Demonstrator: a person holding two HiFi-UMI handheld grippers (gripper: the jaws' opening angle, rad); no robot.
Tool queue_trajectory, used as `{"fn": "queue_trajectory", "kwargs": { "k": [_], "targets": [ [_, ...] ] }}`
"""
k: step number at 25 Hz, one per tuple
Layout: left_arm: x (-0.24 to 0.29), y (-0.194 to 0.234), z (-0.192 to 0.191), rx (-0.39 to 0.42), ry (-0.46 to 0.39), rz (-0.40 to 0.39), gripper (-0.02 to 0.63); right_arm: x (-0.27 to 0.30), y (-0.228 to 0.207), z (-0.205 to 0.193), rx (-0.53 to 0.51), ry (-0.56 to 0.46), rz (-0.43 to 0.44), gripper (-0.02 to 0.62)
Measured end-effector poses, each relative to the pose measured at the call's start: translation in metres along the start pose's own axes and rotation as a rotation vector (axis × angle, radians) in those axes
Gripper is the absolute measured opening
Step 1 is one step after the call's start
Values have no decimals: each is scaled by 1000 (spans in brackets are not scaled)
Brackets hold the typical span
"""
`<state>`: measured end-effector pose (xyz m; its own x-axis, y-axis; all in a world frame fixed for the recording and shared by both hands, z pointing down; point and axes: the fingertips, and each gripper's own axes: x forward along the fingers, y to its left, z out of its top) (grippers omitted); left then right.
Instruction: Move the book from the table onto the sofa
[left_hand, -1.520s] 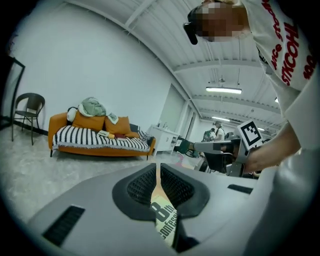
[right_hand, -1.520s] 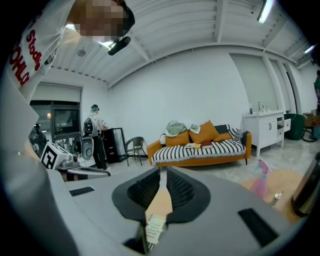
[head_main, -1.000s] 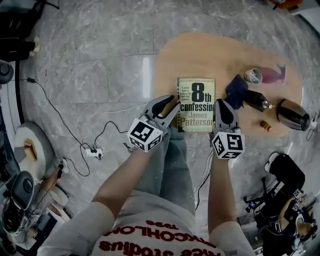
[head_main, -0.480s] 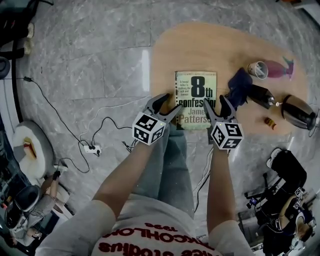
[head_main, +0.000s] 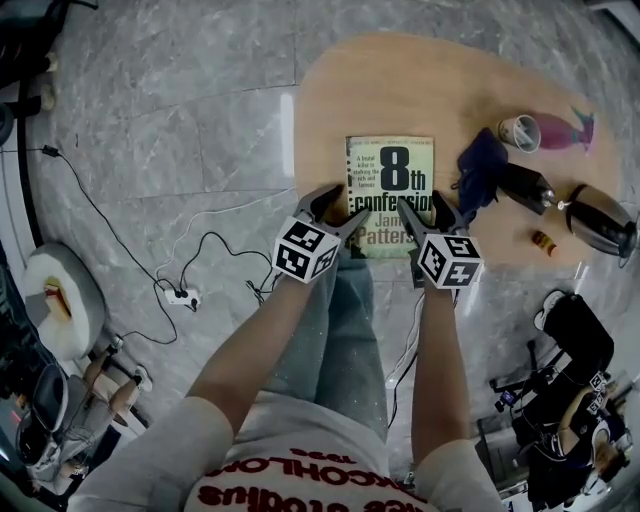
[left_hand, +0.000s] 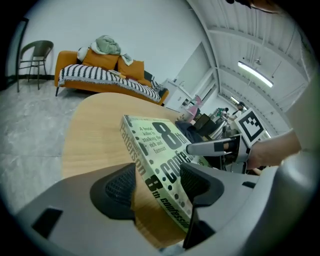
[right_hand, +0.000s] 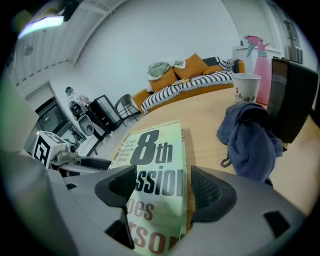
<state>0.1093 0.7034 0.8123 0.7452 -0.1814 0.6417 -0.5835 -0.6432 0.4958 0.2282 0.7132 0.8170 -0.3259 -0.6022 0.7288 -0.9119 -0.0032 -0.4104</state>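
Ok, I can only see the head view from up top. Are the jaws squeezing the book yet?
Observer: Not yet. The left gripper view shows the left gripper with its jaws wide, having just been opening. The book's spine edge sits between them, and the pads don't look pressed on it.
Operator: And the other one?
Observer: The right gripper has also just been opening its jaws. The book's page-edge side is between them, not pinched.
Operator: Where's the sofa? I can't see it.
Observer: It's beyond the far end of the table. It's an orange sofa with a striped cover, against the wall.
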Motion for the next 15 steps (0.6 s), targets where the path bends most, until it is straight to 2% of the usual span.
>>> {"fn": "queue_trajectory", "kwargs": {
  "k": [3, 8, 12, 15],
  "targets": [
    [8, -5, -1, 34, 18, -7, 268, 2, 0, -6, -4, 9, 0, 328],
    [15, 0, 3, -44, -11, 1, 267, 4, 5, -7, 1, 10, 5, 327],
    [15, 1, 5, -59, -25, 24, 267, 4, 8, -8, 10, 18, -10, 327],
    [14, -1, 6, -30, -17, 36, 267, 0, 6, -9, 30, 32, -18, 327]
  ]
}}
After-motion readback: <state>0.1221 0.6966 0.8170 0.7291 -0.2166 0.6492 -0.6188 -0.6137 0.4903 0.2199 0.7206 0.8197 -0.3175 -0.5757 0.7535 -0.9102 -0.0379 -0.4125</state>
